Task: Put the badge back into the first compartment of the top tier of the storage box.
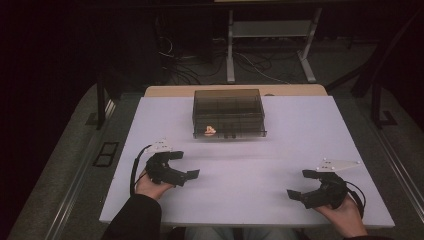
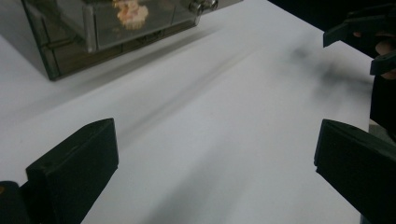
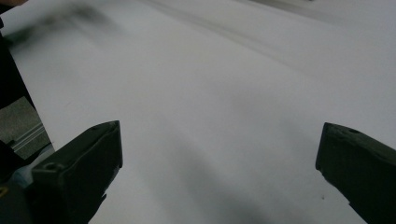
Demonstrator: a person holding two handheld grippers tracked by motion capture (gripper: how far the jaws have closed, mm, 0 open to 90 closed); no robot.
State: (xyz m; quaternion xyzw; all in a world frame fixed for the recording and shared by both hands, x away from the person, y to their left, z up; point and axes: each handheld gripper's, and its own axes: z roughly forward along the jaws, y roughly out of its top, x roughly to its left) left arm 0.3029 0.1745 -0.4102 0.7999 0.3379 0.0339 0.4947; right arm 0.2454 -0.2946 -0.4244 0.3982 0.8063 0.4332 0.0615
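While both grippers rest wide apart-jawed near the table's (image 1: 280,150) front, the smoky drawer box (image 1: 228,113) lies far-centre (left gripper (image 1: 181,164) nearer than right gripper (image 1: 301,183)).

**Dim room, lit white table**

A white table (image 1: 280,150) stands brightly lit on grey floor (image 1: 75,165). Beyond its far edge, a white metal frame (image 1: 270,35) and tangled cables (image 1: 200,65) sit in darkness.

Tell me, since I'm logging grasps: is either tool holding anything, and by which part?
Nothing is held. The left tool and right tool are both open over the white table.
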